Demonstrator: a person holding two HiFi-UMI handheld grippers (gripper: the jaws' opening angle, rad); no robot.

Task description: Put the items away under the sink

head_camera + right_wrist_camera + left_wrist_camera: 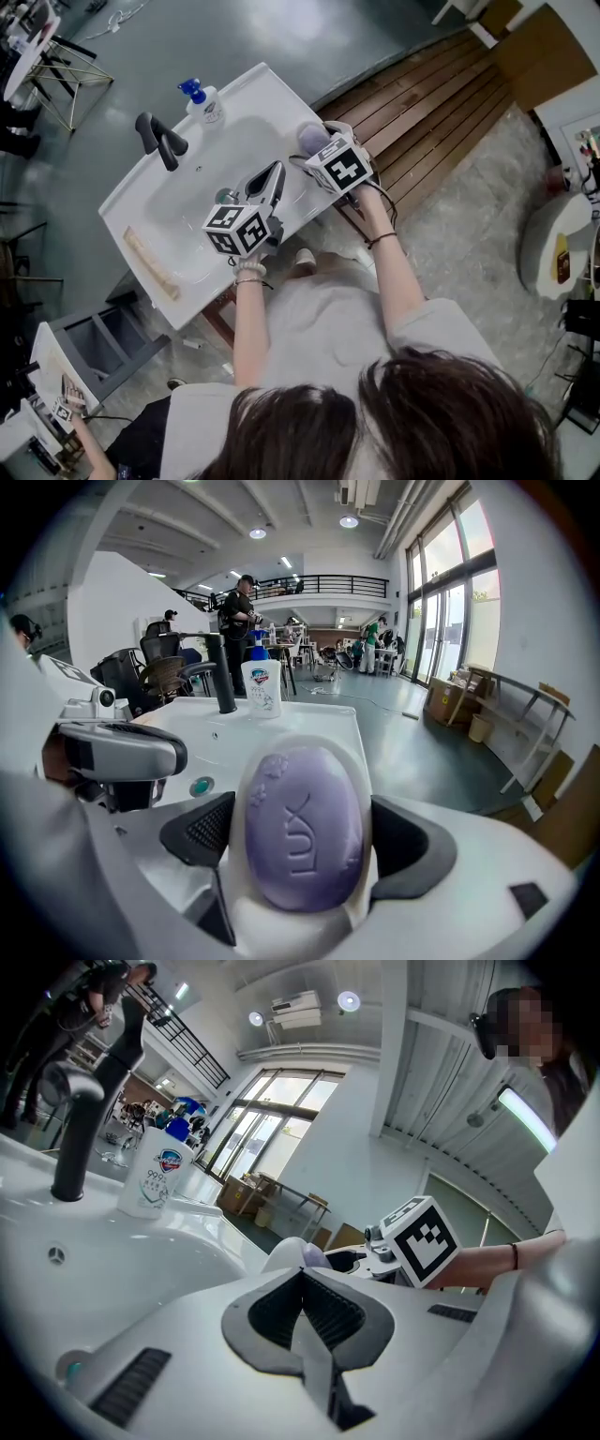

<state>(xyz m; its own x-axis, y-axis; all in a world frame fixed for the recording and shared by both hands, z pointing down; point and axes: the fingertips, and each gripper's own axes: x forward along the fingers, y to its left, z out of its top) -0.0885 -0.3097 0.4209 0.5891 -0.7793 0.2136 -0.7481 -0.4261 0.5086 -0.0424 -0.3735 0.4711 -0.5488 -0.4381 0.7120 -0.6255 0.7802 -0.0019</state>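
Note:
A purple soap bar (302, 808) lies in a white dish (281, 922) on the sink's right rim (281, 103). My right gripper (300, 844) is open, with a dark pad close on either side of the dish, pointing steeply down at it. In the head view the bar (312, 138) shows just ahead of that gripper's marker cube. My left gripper (302, 1275) is shut with nothing in it and hovers roughly level over the basin (187, 216), just left of the soap.
A black faucet (161, 139) and a white pump bottle with a blue top (206, 103) stand at the back of the sink. A long beige item (150, 264) lies along the basin's left edge. Wooden slats (441, 103) cover the floor to the right.

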